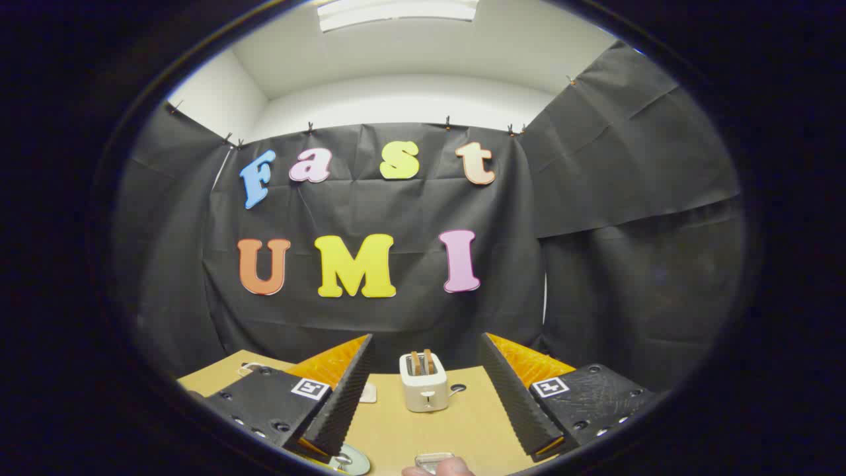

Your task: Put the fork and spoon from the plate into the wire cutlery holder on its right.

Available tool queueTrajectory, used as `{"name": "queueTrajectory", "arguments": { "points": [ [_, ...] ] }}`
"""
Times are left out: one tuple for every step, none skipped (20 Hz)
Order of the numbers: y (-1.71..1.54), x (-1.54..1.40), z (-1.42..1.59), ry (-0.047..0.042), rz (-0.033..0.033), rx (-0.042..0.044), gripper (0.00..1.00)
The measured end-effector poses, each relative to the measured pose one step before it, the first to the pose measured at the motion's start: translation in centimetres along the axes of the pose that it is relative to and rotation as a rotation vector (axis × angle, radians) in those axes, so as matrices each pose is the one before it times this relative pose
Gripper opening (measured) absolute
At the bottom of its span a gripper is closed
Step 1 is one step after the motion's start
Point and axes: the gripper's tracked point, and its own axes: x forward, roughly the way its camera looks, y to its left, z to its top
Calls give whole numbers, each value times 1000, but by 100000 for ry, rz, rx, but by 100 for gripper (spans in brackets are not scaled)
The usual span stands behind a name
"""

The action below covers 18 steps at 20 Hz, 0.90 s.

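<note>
My gripper is open and held level above a tan table, with nothing between its fingers. Low down, by the base of the left finger, the rim of a pale round plate shows, with a small metal loop on it. To its right is a bit of shiny metal. I cannot tell whether that is the wire cutlery holder. Most of the plate and whatever lies on it is hidden below the fingers.
A white toaster with two slices in it stands on the table beyond the fingers, centred between them. A small white item lies beside the left finger. A person's fingertip is just under the metal piece. Black cloth walls close the booth.
</note>
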Motion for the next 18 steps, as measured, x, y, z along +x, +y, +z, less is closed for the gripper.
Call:
{"name": "queueTrajectory", "arguments": {
  "points": [
    [-14, 45, 51, 131, 266, -744, 95],
    [-124, -91, 131, -258, 149, -530, 95],
    [57, -117, 109, -71, 153, -206, 95],
    [44, -122, -237, 322, 285, -159, 95],
    [116, -39, -234, 574, 81, -522, 95],
    [-15, -39, -241, 826, -216, -524, 95],
    [146, -112, -142, 653, -14, -62, 95],
    [312, -101, -131, 542, 333, 274, 95],
    [480, -109, -66, 671, 571, 253, 95],
    [529, -136, -149, 1039, 797, -192, 95],
    [644, 48, -342, 1097, 979, -13, 95],
    [391, -55, -201, 708, 866, 306, 95],
    [353, 6, -109, 589, 519, 372, 95],
    [221, 99, -297, 550, 418, 234, 95],
    [145, -2, -223, 947, 34, 377, 95],
    [134, 8, -445, 1181, 291, 518, 95],
    [146, 12, -364, 1118, 243, 527, 95],
    [116, -13, -401, 993, 311, 267, 95]
  ]
}}
